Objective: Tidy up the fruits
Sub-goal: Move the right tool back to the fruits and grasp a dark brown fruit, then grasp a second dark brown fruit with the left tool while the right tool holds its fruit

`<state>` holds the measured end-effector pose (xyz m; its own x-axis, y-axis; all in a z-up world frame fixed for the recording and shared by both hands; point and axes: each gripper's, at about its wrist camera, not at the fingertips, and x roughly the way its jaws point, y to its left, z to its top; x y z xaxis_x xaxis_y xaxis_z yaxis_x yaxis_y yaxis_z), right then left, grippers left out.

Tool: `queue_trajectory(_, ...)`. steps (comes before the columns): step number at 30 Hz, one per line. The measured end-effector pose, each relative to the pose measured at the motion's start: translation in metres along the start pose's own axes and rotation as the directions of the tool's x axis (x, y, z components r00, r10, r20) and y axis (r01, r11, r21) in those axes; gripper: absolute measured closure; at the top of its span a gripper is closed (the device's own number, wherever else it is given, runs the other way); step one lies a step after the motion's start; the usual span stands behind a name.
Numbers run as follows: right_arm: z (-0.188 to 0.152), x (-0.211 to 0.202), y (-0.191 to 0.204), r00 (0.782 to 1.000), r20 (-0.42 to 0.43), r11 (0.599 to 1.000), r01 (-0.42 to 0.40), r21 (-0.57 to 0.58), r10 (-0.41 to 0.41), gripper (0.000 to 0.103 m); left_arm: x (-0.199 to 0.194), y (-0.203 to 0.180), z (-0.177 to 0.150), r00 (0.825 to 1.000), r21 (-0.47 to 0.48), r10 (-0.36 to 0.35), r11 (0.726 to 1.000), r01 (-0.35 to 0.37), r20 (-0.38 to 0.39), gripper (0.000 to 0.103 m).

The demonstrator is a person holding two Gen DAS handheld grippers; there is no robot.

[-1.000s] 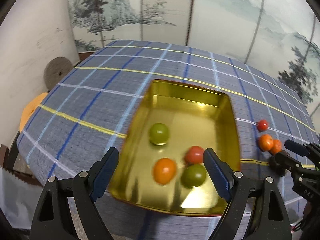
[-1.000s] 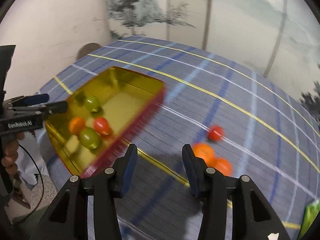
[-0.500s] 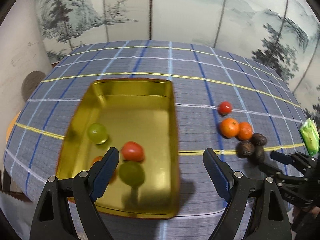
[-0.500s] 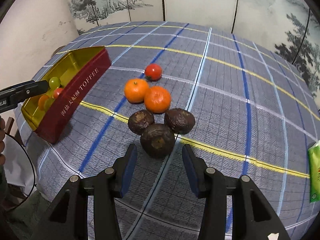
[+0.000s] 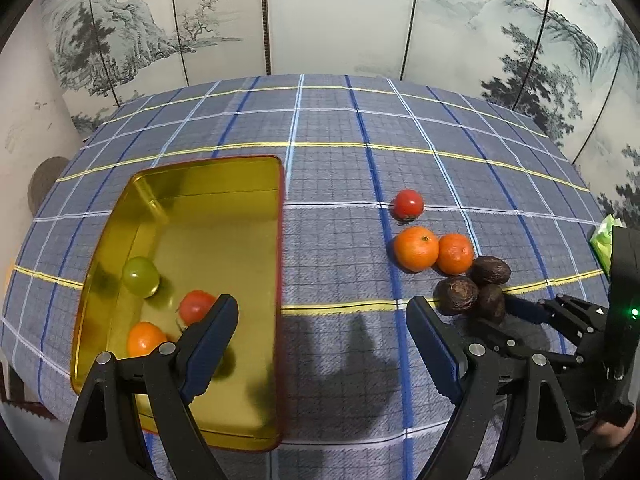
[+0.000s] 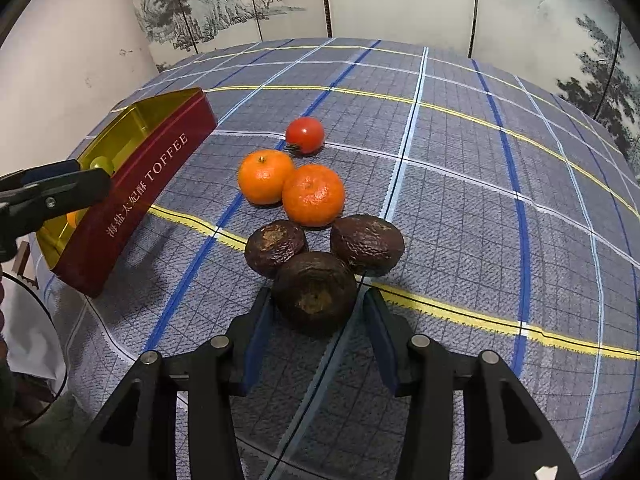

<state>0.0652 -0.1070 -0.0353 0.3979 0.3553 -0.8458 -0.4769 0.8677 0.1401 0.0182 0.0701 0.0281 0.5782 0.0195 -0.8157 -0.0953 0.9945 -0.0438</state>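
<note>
A gold toffee tin (image 5: 208,184) (image 6: 120,132) sits at the table's left, holding a green fruit (image 5: 140,276), a red tomato (image 5: 194,306) and an orange (image 5: 144,338). On the cloth lie a red tomato (image 6: 305,135), two oranges (image 6: 265,176) (image 6: 314,195) and three dark brown fruits (image 6: 275,246) (image 6: 367,243) (image 6: 315,292). My right gripper (image 6: 316,316) is open, its fingertips on either side of the nearest dark fruit. My left gripper (image 5: 322,328) is open and empty, over the tin's right edge.
A blue checked tablecloth (image 6: 460,184) covers the table. A green packet (image 5: 606,238) lies at the far right edge. A painted folding screen (image 5: 340,20) stands behind the table. A round brown disc (image 5: 44,176) is off the table's left side.
Both grippers swung right. My right gripper moved forward to the dark fruits, now with the nearest one between its fingertips. The left view shifted from the tin toward the loose fruits.
</note>
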Motion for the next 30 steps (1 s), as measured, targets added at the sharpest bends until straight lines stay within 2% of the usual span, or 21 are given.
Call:
queue_trajectory(8,-0.008,-0.012,-0.006,1.0,0.002,1.0,0.007,0.001,-0.007,0.066,0.01,-0.023,-0.003,0.999,0.038,-0.035,0.999,0.036,-0.023,0.017)
queue_trajectory(13,-0.013,-0.03,-0.027,0.997,0.023,0.997,0.074,0.026,-0.074,0.066,0.016,-0.037,-0.005,0.997,0.048,-0.078,0.996,0.079,-0.024,0.017)
queue_trajectory(21,-0.015,-0.039,-0.073,0.979,0.039,0.974,0.193,0.117,-0.199,0.066,0.03,-0.06,-0.008,0.993,0.064,-0.113,0.991,0.116,-0.048,0.018)
queue_trajectory(30,-0.021,-0.032,-0.101,0.975,0.03,0.962,0.213,0.173,-0.221,0.066,0.045,-0.088,-0.007,0.992,0.118,-0.117,0.985,0.123,-0.053,0.02)
